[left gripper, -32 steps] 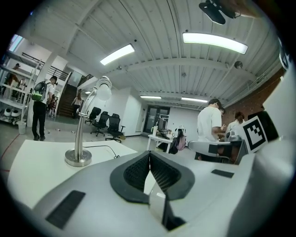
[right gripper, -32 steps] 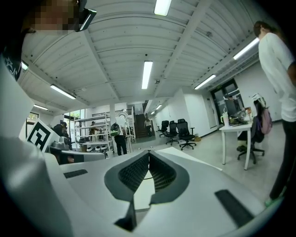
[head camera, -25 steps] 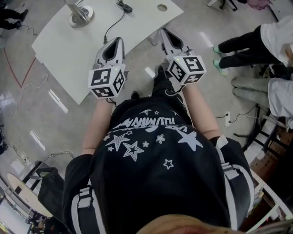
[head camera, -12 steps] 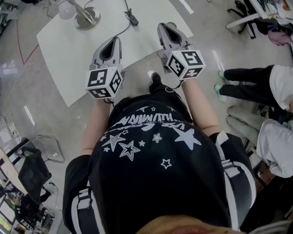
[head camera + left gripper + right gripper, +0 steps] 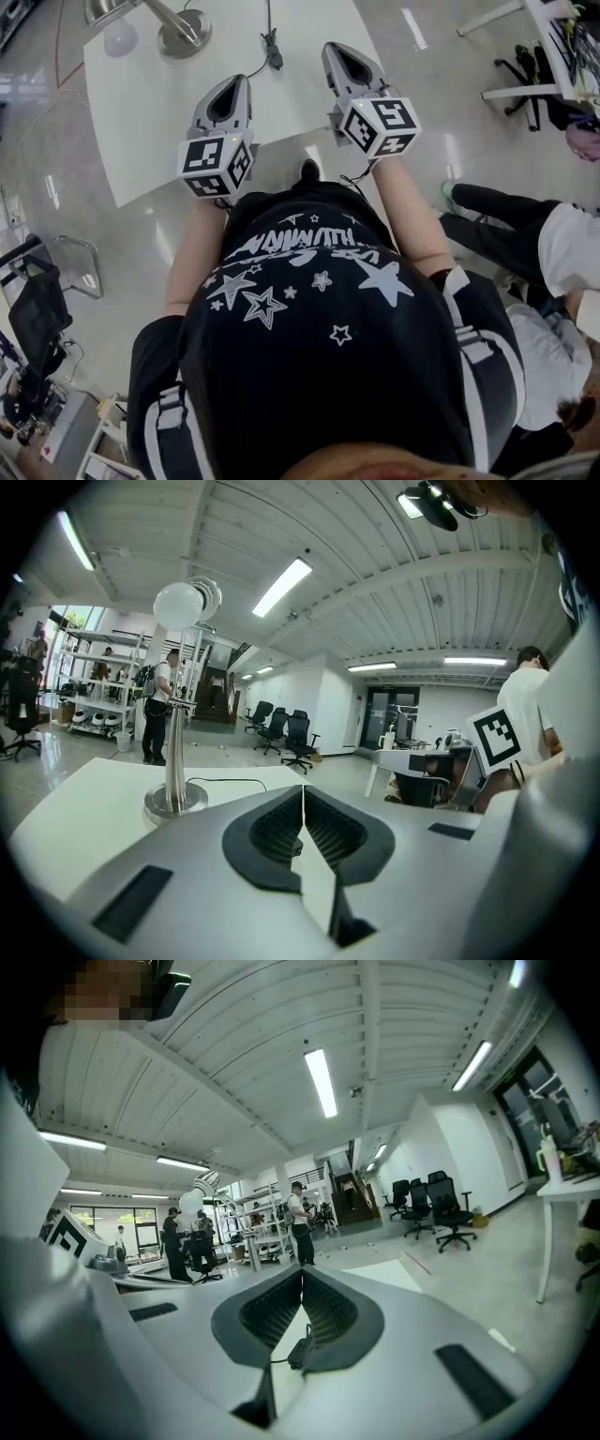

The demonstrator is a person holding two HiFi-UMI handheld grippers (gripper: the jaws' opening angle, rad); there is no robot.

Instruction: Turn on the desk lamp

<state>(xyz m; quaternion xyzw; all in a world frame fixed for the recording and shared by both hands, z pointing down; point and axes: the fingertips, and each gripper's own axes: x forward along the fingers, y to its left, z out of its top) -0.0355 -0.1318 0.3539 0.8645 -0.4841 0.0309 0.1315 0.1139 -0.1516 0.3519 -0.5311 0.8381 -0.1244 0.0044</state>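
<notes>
Jaws of the left gripper (image 5: 302,792) and the right gripper (image 5: 302,1275) were shut tip to tip, gripping nothing, both over the white table's (image 5: 141,112) near edge. Desk lamp (image 5: 180,34) stood at the table's far left; its cord switch (image 5: 273,39) lay near the right gripper's tip.

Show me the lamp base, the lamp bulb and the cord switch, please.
lamp base (image 5: 178,43), head view, its round metal foot.
lamp bulb (image 5: 178,605), left gripper view, the white globe.
cord switch (image 5: 274,58), head view, its black body.
</notes>
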